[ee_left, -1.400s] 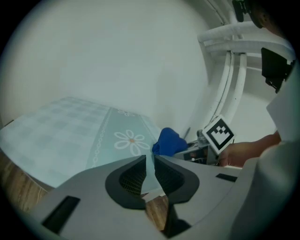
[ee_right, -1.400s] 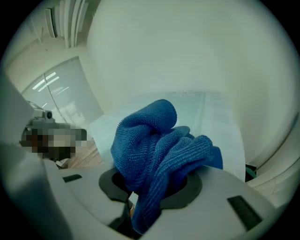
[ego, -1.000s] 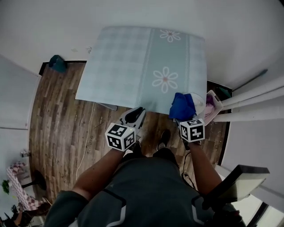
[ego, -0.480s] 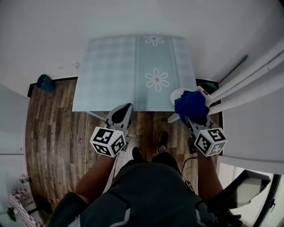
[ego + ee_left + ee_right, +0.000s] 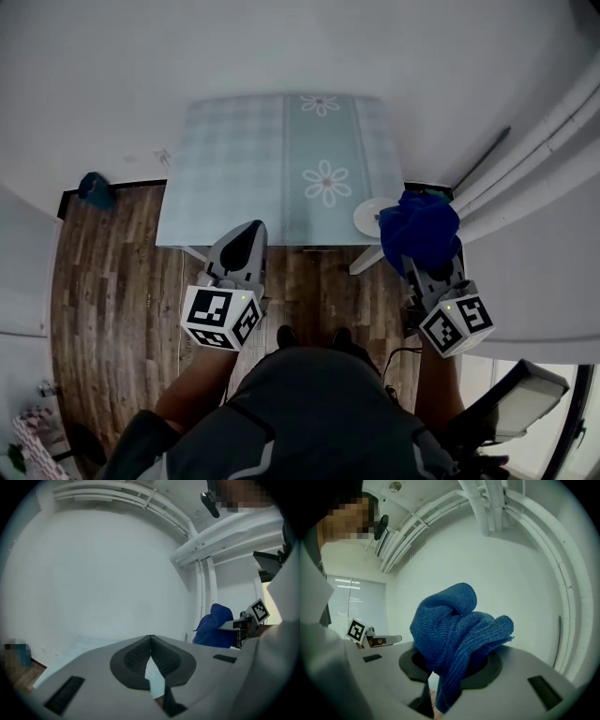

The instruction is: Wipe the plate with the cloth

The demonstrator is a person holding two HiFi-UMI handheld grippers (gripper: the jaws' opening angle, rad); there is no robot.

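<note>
The person stands at the near edge of a small table (image 5: 234,159) covered in a pale blue checked cloth with daisies down the middle, a gripper raised in each hand over the wooden floor (image 5: 112,272). The left gripper (image 5: 250,231) has its jaws fully closed, the dark pads meeting at the tip with nothing between them. It points over the table's near edge, left of centre. The right gripper (image 5: 424,267) has its jaws clamped on the blue cloth (image 5: 420,230), which bunches up in thick folds above the pads and hangs a little way below them. In the right gripper view, the white wall is behind the cloth. The white plate (image 5: 368,217) sits on the table at the near right corner. From the head view the cloth overlaps the plate's right edge, and I cannot tell from there whether the two touch. White pipes (image 5: 553,122) run along the wall to the right of the table, and a small teal object (image 5: 94,187) lies on the floor by the wall on the left.
</note>
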